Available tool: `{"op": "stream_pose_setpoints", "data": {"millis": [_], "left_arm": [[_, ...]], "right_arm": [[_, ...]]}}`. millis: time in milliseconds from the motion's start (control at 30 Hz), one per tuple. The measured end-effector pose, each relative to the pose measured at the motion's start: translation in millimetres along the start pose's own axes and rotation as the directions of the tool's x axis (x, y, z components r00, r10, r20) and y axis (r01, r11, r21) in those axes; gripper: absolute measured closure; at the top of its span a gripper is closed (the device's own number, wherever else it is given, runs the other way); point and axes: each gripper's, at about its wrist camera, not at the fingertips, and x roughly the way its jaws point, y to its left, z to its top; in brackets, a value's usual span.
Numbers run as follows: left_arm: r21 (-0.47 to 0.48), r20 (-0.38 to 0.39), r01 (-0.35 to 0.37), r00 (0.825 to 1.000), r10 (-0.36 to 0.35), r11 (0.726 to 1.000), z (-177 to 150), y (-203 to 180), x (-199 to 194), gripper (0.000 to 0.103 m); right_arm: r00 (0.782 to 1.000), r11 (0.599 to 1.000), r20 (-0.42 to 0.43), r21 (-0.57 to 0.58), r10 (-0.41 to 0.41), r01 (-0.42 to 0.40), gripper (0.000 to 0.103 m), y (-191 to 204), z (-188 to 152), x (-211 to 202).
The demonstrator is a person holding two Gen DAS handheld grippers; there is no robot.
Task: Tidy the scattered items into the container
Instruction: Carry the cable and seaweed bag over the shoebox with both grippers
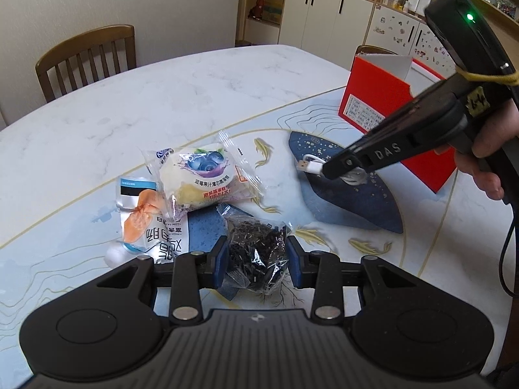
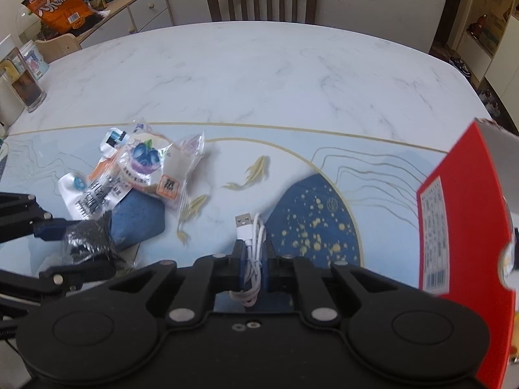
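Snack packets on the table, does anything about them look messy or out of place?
Yes: the blueberry cake packet lies askew atop the white pouch, overlapping in a heap. Nothing looks spilled or torn.

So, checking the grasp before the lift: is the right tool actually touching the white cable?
Touching. The right wrist view shows the right tool with both blue pads pressed against the coiled white cable between them.
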Motion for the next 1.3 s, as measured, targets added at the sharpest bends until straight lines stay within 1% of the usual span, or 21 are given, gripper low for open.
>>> {"op": "stream_pose_setpoints", "data": {"millis": [200,367,567,667,900,1100,1300], "left_arm": [[0.002,0.006,-0.012,1.0,0.012,1.0,0,-5,-16,0.067],[0.009,0.019,-0.021,1.0,0.02,1.0,-2,-11,-32,0.067],[0.018,0.038,-0.057,0.998,0.056,0.998,-1,-12,-50,0.067],[0.024,0.053,-0.069,0.996,0.067,0.997,3,-12,-61,0.067],[0.071,0.106,-0.086,0.991,0.078,0.994,24,-24,-84,0.067],[0.107,0.143,-0.067,0.988,0.051,0.992,45,-46,-94,0.067],[0.118,0.143,-0.015,0.99,-0.002,0.993,61,-72,-93,0.067]], "right_arm": [[1.0,1.0,0.027,0.019,0.003,-0.003,0.094,1,-11,-21],[0.998,0.999,0.066,0.036,0.01,-0.013,0.094,2,-21,-46],[0.995,0.998,0.104,0.056,0.014,-0.02,0.094,-2,-30,-76],[0.993,0.997,0.121,0.069,0.016,-0.024,0.094,-7,-34,-91],[0.986,0.996,0.168,0.094,-0.018,0.003,0.094,-23,-43,-124],[0.979,0.993,0.2,0.115,-0.047,0.024,0.094,-41,-52,-147],[0.973,0.986,0.222,0.167,-0.059,0.022,0.094,-67,-62,-167]]}}
